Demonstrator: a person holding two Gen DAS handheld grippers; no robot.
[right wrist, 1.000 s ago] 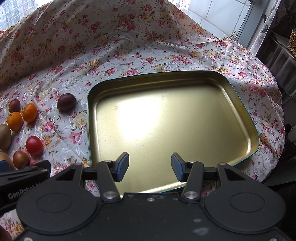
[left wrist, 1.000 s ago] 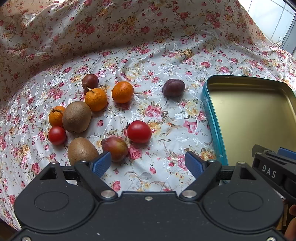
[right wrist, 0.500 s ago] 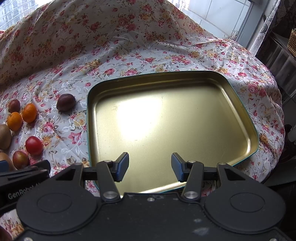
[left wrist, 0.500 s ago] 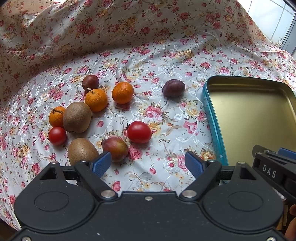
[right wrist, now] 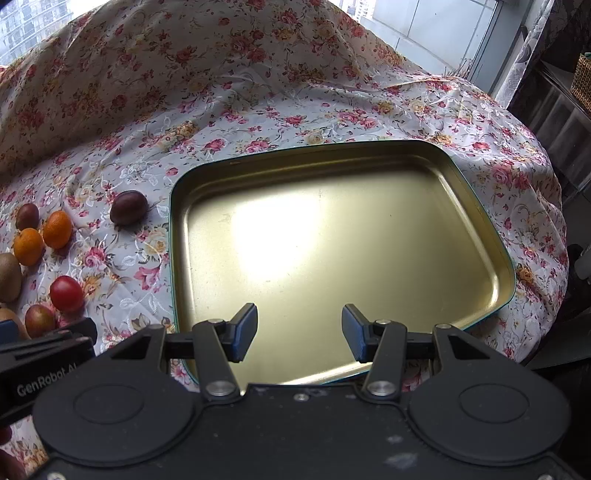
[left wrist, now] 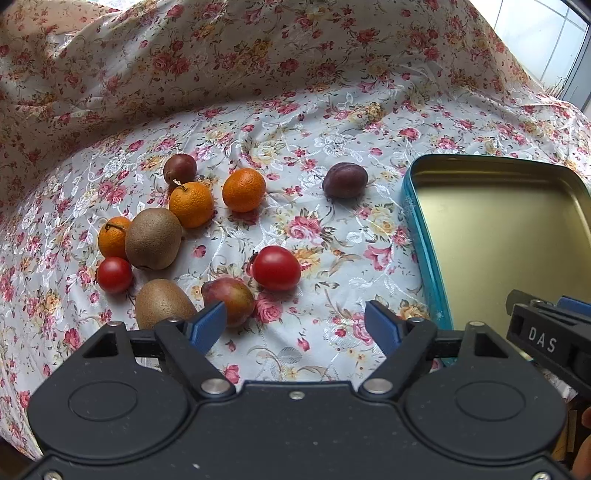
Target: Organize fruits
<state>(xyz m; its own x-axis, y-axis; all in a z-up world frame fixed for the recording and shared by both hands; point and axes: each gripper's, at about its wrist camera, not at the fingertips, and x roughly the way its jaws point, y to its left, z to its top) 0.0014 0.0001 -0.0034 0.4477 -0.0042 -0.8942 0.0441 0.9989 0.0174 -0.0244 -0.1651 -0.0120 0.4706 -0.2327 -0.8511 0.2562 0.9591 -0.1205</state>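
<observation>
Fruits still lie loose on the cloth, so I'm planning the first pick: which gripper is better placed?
Left. The left gripper is open over the fruits; the right gripper hangs over the empty tin tray.

Floral cloth (left wrist: 332, 122) covers everything under and ahead of the claw, bunched up high at the back. Window panes (right wrist: 424, 26) far ahead, upper right. Dark shelving (right wrist: 554, 110) with a wicker basket (right wrist: 583, 79) off to the right edge.

A floral cloth (left wrist: 332, 122) bears scattered fruits (left wrist: 275, 267) beside a tin tray (right wrist: 480, 221).
</observation>
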